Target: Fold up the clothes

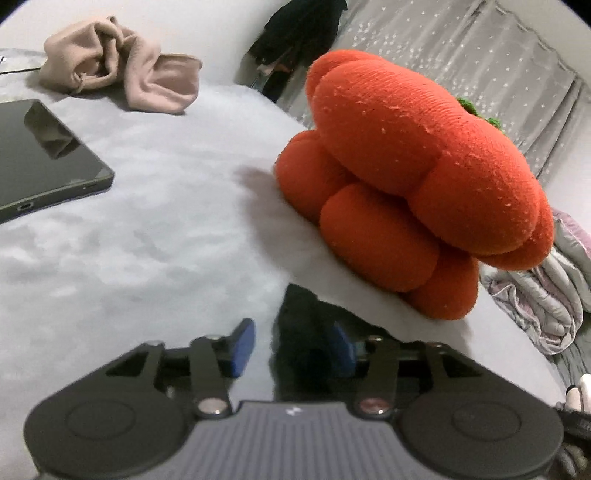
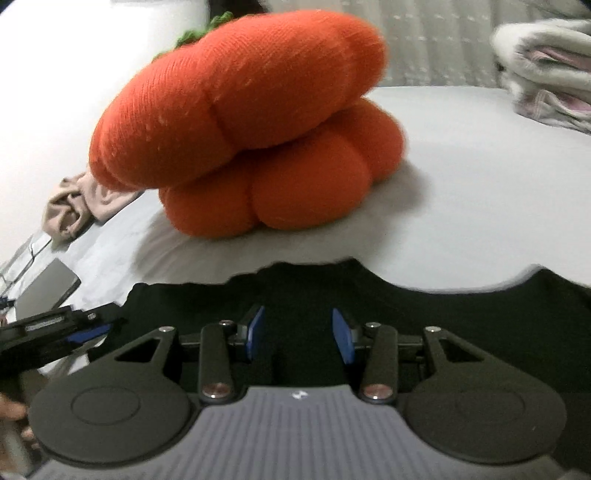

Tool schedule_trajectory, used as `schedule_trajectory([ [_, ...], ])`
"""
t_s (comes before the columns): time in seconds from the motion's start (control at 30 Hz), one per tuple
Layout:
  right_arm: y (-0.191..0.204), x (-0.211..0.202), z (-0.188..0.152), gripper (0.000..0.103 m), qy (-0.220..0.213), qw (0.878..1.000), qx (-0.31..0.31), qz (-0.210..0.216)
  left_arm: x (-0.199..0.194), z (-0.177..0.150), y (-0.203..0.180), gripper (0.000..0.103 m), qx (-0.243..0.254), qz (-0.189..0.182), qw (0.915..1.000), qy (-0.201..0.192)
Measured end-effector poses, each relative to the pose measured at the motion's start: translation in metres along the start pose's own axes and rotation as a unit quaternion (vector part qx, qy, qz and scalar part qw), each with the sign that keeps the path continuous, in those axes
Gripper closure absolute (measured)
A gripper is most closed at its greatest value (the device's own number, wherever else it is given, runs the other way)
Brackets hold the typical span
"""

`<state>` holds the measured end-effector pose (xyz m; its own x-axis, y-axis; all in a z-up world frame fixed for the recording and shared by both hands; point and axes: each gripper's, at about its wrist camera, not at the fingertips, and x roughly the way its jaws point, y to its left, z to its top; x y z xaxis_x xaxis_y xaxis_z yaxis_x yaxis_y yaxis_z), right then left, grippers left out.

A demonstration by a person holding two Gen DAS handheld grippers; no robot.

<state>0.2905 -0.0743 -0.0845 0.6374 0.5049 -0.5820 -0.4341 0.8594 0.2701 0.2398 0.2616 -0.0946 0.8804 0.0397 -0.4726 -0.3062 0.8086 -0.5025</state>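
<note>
a pale grey bed (image 1: 155, 229) fills the near ground, evenly lit. behind it hangs a grey curtain (image 1: 480, 74) speckled with small white dots, beside a plain white wall (image 1: 221, 33) where dark clothes (image 1: 299, 40) hang. a crumpled quilt (image 1: 554, 295) lies at the bed's right edge.

— What do we have in front of our left gripper (image 1: 293, 347)?

— Its blue fingers (image 1: 243, 345) stand apart, and a black garment (image 1: 306, 339) rises between them; we cannot tell whether it touches either pad.

— And past it?

— We see a grey bed (image 1: 166, 229) with an orange plush pumpkin (image 1: 406, 177) on the right, near the bed's edge. A dark tablet (image 1: 44, 158) lies flat at the left. Far behind it sits a crumpled beige cloth (image 1: 122, 70).

— Anything off the bed?

— We make out a bunched quilt (image 1: 550, 291) at the right and a grey starred curtain (image 1: 480, 66) behind the pumpkin.
</note>
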Motion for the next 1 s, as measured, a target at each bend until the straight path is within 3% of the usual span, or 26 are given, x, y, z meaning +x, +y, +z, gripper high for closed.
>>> schedule_trajectory([
  [0.13, -0.012, -0.07, -0.009, 0.046, 0.0, 0.999, 0.029, -0.039, -0.005, -0.002, -0.005, 0.037, 0.001, -0.005, 1.0, -0.003],
  [0.23, -0.018, -0.127, -0.018, 0.038, -0.002, 0.997, 0.033, -0.068, -0.019, 0.0, -0.015, 0.033, -0.011, -0.013, 0.9997, 0.017],
  [0.33, -0.022, -0.178, -0.03, 0.033, -0.008, 0.995, 0.026, -0.092, -0.046, 0.003, -0.037, 0.029, 0.004, -0.038, 0.9986, 0.036],
  [0.43, -0.026, -0.213, -0.042, 0.032, -0.016, 0.993, 0.018, -0.112, -0.082, 0.005, -0.066, 0.023, 0.056, -0.048, 0.9966, 0.037],
  [0.57, -0.03, -0.247, -0.057, 0.031, -0.018, 0.993, 0.033, -0.114, -0.136, 0.003, -0.099, 0.018, 0.126, -0.053, 0.9898, 0.039],
  [0.77, -0.026, -0.284, -0.074, 0.028, -0.035, 0.994, 0.046, -0.097, -0.195, -0.018, -0.121, 0.001, 0.172, -0.069, 0.9811, 0.055],
  [1.0, -0.039, -0.29, -0.093, 0.024, -0.07, 0.991, 0.082, -0.08, -0.199, -0.067, -0.119, 0.001, 0.166, -0.098, 0.977, 0.092],
])
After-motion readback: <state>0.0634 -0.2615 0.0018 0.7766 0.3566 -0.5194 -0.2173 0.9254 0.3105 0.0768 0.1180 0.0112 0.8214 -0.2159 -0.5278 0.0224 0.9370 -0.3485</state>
